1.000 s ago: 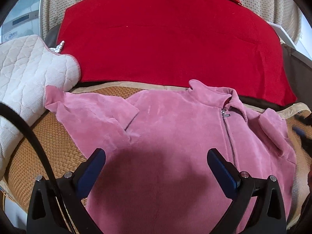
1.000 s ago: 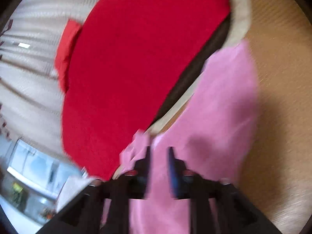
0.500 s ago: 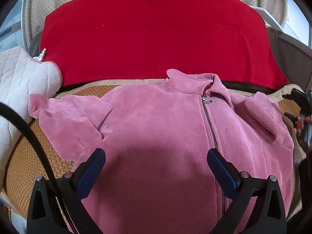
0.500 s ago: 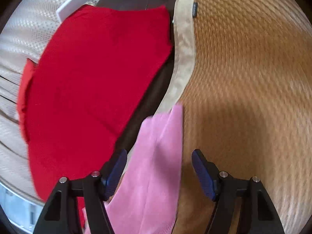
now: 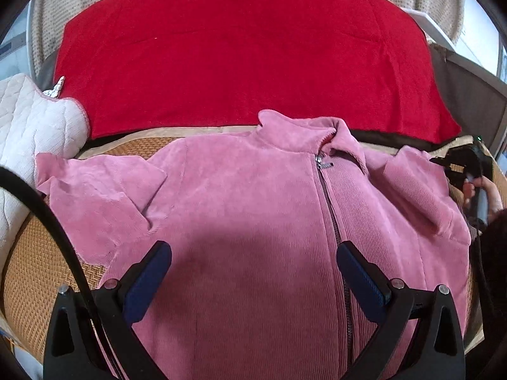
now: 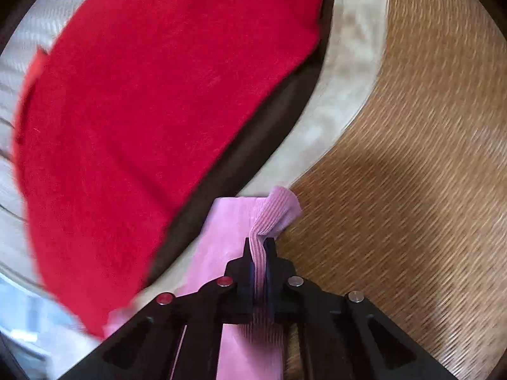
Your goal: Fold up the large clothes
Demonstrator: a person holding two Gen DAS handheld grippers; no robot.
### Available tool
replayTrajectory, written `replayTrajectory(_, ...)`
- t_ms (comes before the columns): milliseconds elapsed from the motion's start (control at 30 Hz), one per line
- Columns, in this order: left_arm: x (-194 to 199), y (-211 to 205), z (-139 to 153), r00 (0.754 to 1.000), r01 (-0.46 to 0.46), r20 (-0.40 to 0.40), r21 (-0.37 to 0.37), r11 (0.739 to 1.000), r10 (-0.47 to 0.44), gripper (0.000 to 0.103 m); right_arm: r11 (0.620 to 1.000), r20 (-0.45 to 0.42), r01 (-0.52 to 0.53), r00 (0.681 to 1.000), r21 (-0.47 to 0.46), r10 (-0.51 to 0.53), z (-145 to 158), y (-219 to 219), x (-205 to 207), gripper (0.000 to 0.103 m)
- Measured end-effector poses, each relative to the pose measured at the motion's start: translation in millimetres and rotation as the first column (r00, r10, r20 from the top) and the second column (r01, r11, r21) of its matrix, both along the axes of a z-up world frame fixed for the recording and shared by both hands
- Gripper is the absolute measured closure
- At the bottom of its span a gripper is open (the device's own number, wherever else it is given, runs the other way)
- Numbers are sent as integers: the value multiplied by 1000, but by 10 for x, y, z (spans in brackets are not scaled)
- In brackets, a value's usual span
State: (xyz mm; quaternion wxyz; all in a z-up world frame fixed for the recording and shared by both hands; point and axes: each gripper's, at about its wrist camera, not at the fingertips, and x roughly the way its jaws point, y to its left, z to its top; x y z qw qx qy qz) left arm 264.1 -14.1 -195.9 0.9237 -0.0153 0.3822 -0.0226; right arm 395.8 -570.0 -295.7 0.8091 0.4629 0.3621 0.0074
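2 grippers show, 1 in each of our hands. Our left gripper [image 5: 253,272] hovers above a pink corduroy jacket [image 5: 253,221], its blue-padded jaws spread wide with nothing between them. The jacket lies front up on a woven straw mat [image 5: 35,285], zip [image 5: 329,209] closed, collar at 12 o'clock, and it fills the middle of the left view. 1 sleeve is folded at 9 o'clock, another lies across the chest near 3 o'clock. A red blanket [image 5: 240,53] spreads behind the collar at 12 o'clock, and a white quilted cushion [image 5: 28,126] sits at 9 o'clock, beside the sleeve.

In the right view, our right gripper [image 6: 259,247] has its jaws pinched tight on a ribbed cuff [image 6: 275,212] of the pink jacket, with the cloth bunching out past the tips. Straw mat [image 6: 412,190] fills 3 o'clock there and the red blanket [image 6: 142,110] fills 10 o'clock. At 3 o'clock of the left view, a hand [image 5: 484,193] grips that other tool's handle.
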Motion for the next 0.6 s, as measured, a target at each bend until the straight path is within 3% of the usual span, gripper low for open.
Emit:
replayTrajectory(100,-27,63,55,1000,-23,14,-20,1000,23,0,990,90,-91,993,103,82,222,223,-98,99)
replayTrajectory(300,-133,249,180,995,-71,75,-22,997,73,0,948,172,-261,958,184,231,476,1002,-299,99)
replayTrajectory(433,-190,412,212,990,-101,97,-25,995,103,0,905,125,-383,923,183,365,344,1858,-528,99)
replayTrajectory(600,-230,574,229,991,-82,95,-81,993,90,0,863,52,-475,879,170,473,36,2597,-743,98)
